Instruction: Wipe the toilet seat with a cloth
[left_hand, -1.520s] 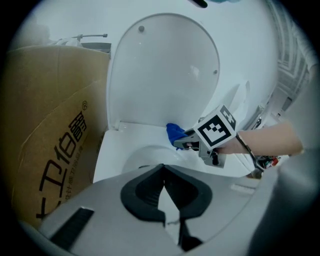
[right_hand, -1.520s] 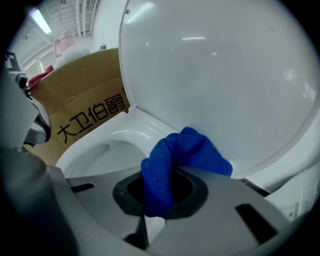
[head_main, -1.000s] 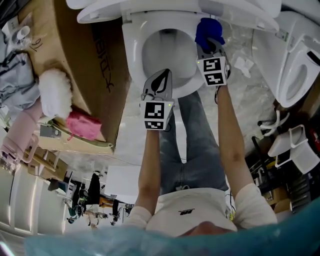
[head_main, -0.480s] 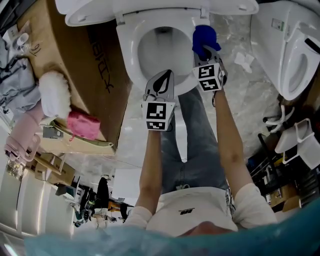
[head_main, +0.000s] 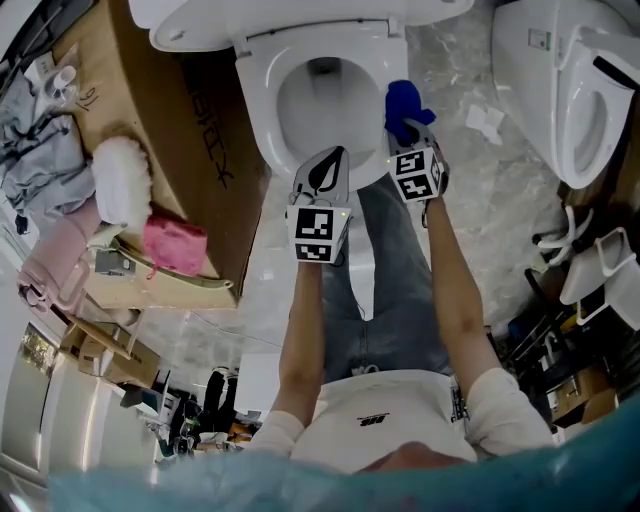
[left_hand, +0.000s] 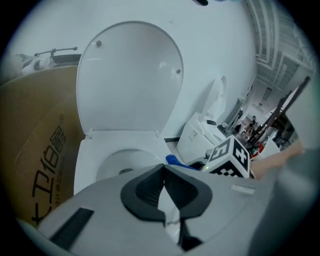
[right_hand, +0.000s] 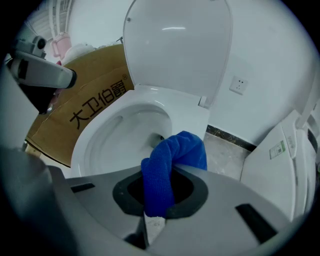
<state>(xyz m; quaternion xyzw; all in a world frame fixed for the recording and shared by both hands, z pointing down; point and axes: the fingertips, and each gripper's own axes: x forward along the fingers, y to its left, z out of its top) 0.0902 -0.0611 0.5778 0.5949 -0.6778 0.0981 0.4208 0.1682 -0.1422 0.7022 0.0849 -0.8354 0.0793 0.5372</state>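
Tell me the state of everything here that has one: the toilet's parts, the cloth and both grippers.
toilet lid: raised, standing upright.
toilet seat: down on the bowl.
right gripper: shut on the blue cloth.
blue cloth: bunched, clamped between the jaws, hanging over the seat's right side.
left gripper: jaws together, holding nothing.

Left arm (head_main: 298, 330) and right arm (head_main: 455, 300) stretch forward, side by side. The left gripper (head_main: 326, 165) has its jaws together and empty. The right gripper (head_main: 410, 128), slightly farther out, pinches the cloth (right_hand: 161, 175), seemingly at a fold.
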